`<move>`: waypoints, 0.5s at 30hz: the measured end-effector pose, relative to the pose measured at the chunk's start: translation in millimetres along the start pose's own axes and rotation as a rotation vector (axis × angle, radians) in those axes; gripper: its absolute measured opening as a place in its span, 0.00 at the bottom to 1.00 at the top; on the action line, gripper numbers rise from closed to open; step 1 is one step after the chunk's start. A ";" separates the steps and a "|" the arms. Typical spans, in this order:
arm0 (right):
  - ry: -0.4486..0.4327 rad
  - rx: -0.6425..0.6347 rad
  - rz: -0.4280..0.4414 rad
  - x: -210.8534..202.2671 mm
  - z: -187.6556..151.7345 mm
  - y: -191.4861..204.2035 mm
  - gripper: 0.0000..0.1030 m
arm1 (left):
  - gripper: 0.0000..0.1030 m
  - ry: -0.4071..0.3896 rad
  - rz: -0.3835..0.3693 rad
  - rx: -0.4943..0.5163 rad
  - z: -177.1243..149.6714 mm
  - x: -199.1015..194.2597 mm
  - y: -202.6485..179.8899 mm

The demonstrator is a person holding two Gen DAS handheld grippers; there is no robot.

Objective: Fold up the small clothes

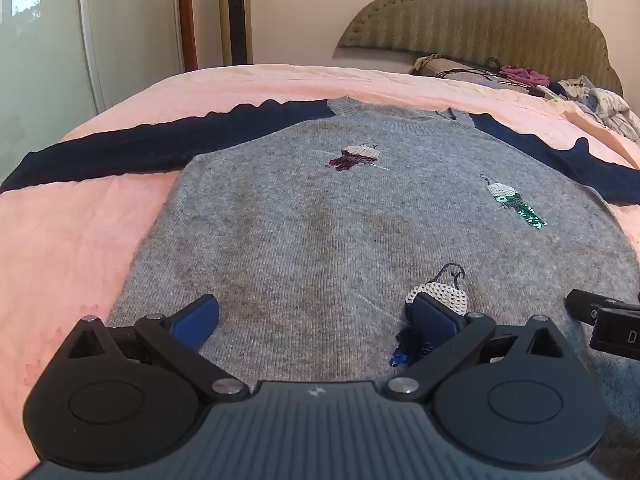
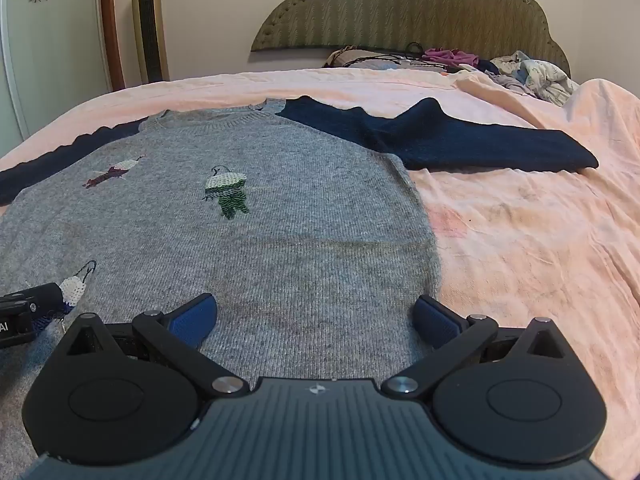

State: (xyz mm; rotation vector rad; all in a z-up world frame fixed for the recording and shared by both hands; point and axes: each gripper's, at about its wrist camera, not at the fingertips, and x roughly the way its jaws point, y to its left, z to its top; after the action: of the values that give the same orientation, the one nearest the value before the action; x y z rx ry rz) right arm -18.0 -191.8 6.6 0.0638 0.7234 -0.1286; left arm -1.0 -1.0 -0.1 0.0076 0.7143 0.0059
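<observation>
grey sweater (image 1: 320,216) spread flat, front up, on the pink bedspread (image 1: 72,232), neckline toward the headboard (image 1: 500,12), navy sleeves stretched out to either side: left sleeve (image 1: 132,148), right sleeve (image 2: 460,140). three sequinned bird motifs on the chest, the green one (image 2: 228,192) nearest the middle. heap of other clothes (image 2: 532,72) well apart, up by the headboard.

left tool (image 1: 316,320) tilted down over the lower hem region, jaws spread wide, nothing between them, blue pads (image 1: 196,320) just above the knit. right tool (image 2: 316,320) likewise wide open and empty, poised over the sweater's right lower edge, its right pad (image 2: 436,322) close to where grey fabric meets bedspread. edge of the other tool visible at the margin of each view, so both side by side near the bottom of the garment.

probably the very start of the fold, no crease made yet. to do it well: lower each tool until one pad slides under the hem, pinch only the sweater and not the bedspread beneath. take matching points left and right so the fold line runs straight. lift low and carry evenly toward the neckline or across the body, without dragging the knit. sleeves likely best brought inward first. avoid clamping on sequins, which could snag or slip.
</observation>
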 end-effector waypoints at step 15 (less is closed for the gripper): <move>0.004 -0.002 0.002 -0.1 -0.7 0.0 1.00 | 1.00 0.020 -0.013 -0.001 0.8 2.7 0.4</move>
State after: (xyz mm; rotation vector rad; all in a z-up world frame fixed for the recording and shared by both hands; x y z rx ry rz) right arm -18.6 -191.6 6.1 0.0632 0.7274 -0.1257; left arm 1.6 -0.6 -1.3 0.0018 0.7345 -0.0064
